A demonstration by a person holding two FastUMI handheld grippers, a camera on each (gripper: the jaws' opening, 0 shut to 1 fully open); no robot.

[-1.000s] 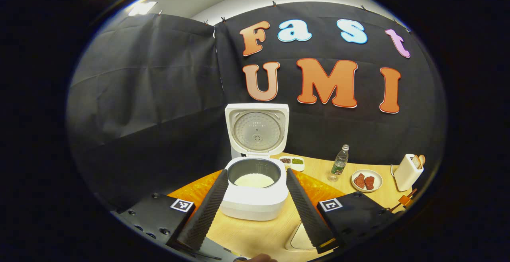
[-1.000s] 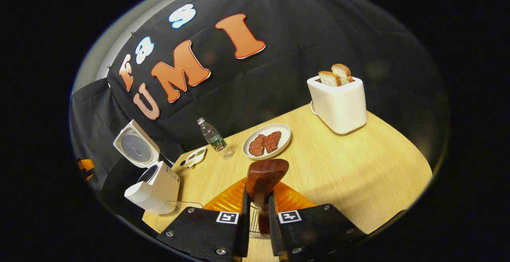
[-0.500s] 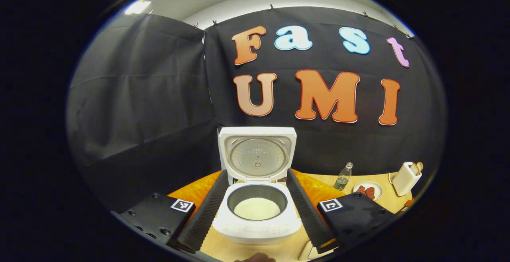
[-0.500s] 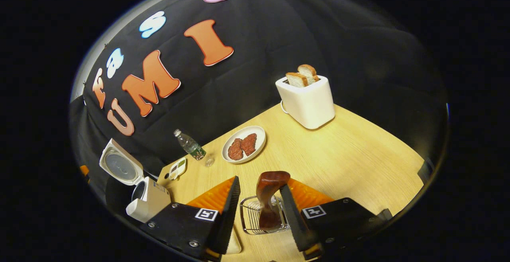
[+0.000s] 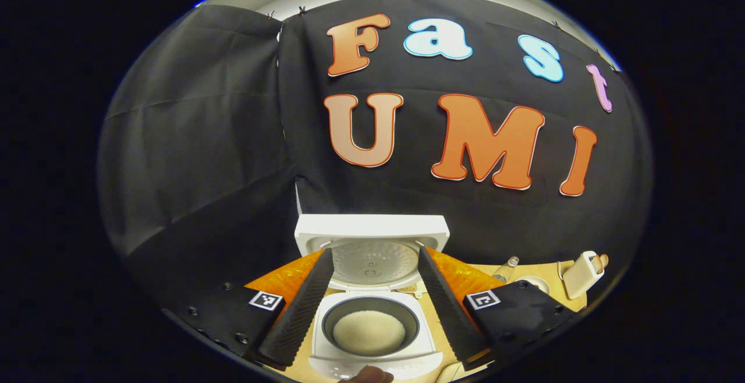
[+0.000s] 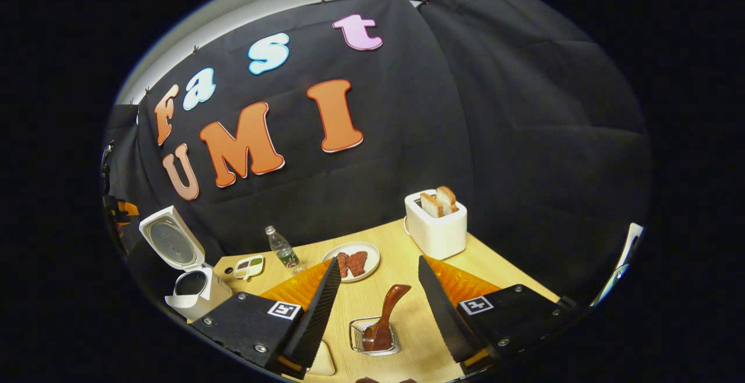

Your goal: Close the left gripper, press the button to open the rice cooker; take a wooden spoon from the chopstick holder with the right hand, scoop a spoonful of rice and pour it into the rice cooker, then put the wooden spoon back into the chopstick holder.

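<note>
Spoon (image 6: pixel 385 317) sits back in the holder (image 6: pixel 373 336) between the right gripper (image 6: pixel 377 304)'s spread, empty fingers, left gripper (image 5: pixel 372 300) gaping over the open cooker (image 5: pixel 372 325), so the job looks finished: just lift clear.

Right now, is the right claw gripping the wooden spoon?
No, the right claw is open, and the wooden spoon stands free in the chopstick holder.

I am looking at a white toaster (image 6: pixel 436 230) sitting on the wooden table (image 6: pixel 512 272) with two slices of bread (image 6: pixel 439 201) sticking up. A plate of red meat (image 6: pixel 351 261) is lying near it. A water bottle (image 6: pixel 282 249) is standing beside a small snack dish (image 6: pixel 248 265).
</note>
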